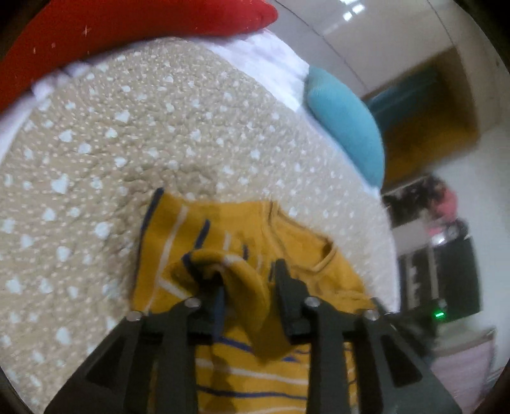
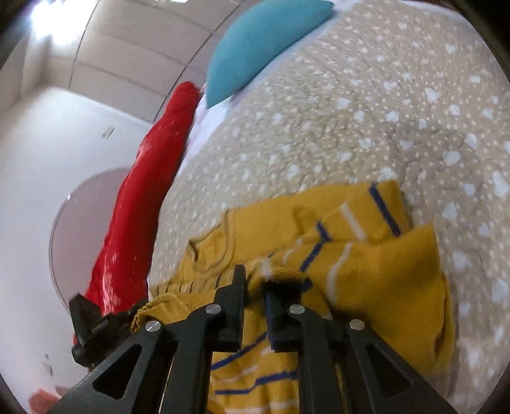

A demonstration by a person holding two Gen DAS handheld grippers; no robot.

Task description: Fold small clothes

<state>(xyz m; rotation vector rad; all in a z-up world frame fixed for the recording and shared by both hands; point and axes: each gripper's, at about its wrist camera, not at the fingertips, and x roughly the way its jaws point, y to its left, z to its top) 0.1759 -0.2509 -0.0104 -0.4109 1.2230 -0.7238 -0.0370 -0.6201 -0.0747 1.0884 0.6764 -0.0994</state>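
A small mustard-yellow shirt (image 1: 223, 229) with white and navy stripes lies partly folded on a beige quilt with white hearts. My left gripper (image 1: 242, 280) holds a bunched fold of the shirt between its fingers, lifted over the garment; its jaws stand a little apart around the cloth. The shirt also shows in the right wrist view (image 2: 366, 264). My right gripper (image 2: 258, 280) is pinched on a striped edge of the shirt, jaws nearly together. The neckline (image 1: 322, 254) lies to the right in the left wrist view.
The quilt (image 1: 143, 133) covers a bed. A teal pillow (image 1: 347, 124) and a red cushion (image 1: 127, 28) lie at its far side; both also show in the right wrist view, teal (image 2: 261, 38) and red (image 2: 143, 197). Furniture stands beyond the bed edge (image 1: 446, 270).
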